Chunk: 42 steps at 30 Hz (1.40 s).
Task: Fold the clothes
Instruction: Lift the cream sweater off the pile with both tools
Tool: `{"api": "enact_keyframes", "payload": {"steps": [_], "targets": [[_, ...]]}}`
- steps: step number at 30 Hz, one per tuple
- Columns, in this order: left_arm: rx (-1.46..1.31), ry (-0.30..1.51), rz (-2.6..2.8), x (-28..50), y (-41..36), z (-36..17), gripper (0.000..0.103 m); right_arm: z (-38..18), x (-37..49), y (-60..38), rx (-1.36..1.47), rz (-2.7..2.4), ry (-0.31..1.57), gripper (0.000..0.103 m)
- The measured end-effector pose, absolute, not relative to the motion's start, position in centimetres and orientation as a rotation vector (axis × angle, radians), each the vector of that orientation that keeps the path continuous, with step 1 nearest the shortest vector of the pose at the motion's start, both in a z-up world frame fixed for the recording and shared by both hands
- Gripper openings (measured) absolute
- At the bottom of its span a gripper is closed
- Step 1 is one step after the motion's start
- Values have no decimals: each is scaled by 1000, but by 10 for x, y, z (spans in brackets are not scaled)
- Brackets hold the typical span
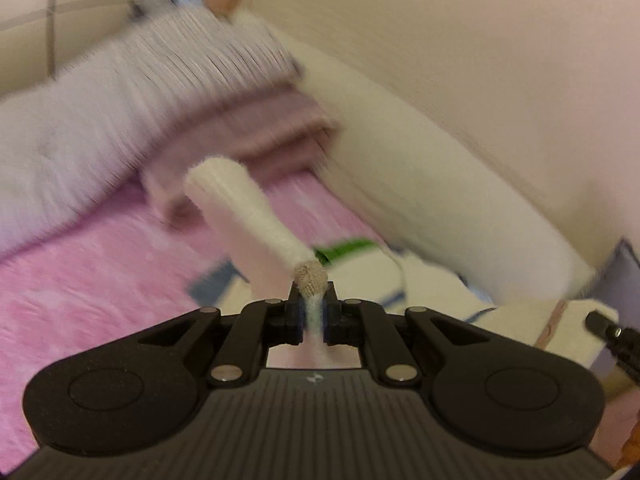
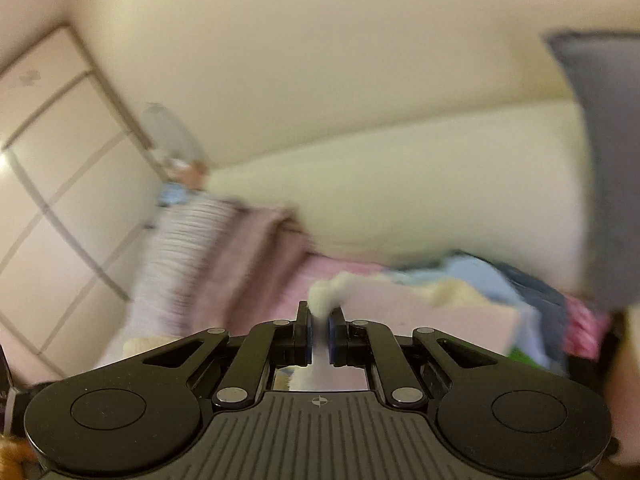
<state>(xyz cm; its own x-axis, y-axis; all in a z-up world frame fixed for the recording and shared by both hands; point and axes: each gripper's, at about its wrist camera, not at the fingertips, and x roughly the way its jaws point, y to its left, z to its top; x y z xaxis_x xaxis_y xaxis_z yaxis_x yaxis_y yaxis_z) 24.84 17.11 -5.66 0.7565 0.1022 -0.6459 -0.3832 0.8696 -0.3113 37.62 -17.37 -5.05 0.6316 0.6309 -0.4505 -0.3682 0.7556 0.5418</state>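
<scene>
Both views are motion-blurred. My left gripper (image 1: 313, 296) is shut on the edge of a pale pink garment with a cream knitted trim (image 1: 256, 208), which stretches up and away from the jaws above the pink bed cover (image 1: 100, 280). My right gripper (image 2: 319, 320) is shut on another part of the same pale pink and cream garment (image 2: 420, 308), which spreads to the right of the jaws. The tip of the right gripper shows at the right edge of the left wrist view (image 1: 612, 336).
A stack of folded clothes, white striped (image 1: 160, 80) over dusty pink (image 1: 280, 132), lies at the head of the bed. A long cream bolster (image 1: 440, 184) lines the wall. A pile of loose clothes (image 2: 540, 304) lies to the right. A grey cloth (image 2: 608, 152) hangs at right.
</scene>
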Motion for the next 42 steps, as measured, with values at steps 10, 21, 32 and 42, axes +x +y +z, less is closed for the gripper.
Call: {"api": "enact_keyframes", "payload": {"steps": [10, 21, 32, 42], "targets": [[-428, 357, 520, 50, 231, 48, 5, 50, 309, -65, 469, 981, 440, 6], [-221, 147, 878, -187, 268, 188, 5, 129, 192, 105, 563, 1387, 463, 6], [-74, 105, 1136, -279, 271, 283, 5, 192, 88, 253, 556, 1691, 565, 6], [-335, 767, 1009, -146, 319, 112, 17, 115, 63, 334, -254, 1401, 716, 71]]}}
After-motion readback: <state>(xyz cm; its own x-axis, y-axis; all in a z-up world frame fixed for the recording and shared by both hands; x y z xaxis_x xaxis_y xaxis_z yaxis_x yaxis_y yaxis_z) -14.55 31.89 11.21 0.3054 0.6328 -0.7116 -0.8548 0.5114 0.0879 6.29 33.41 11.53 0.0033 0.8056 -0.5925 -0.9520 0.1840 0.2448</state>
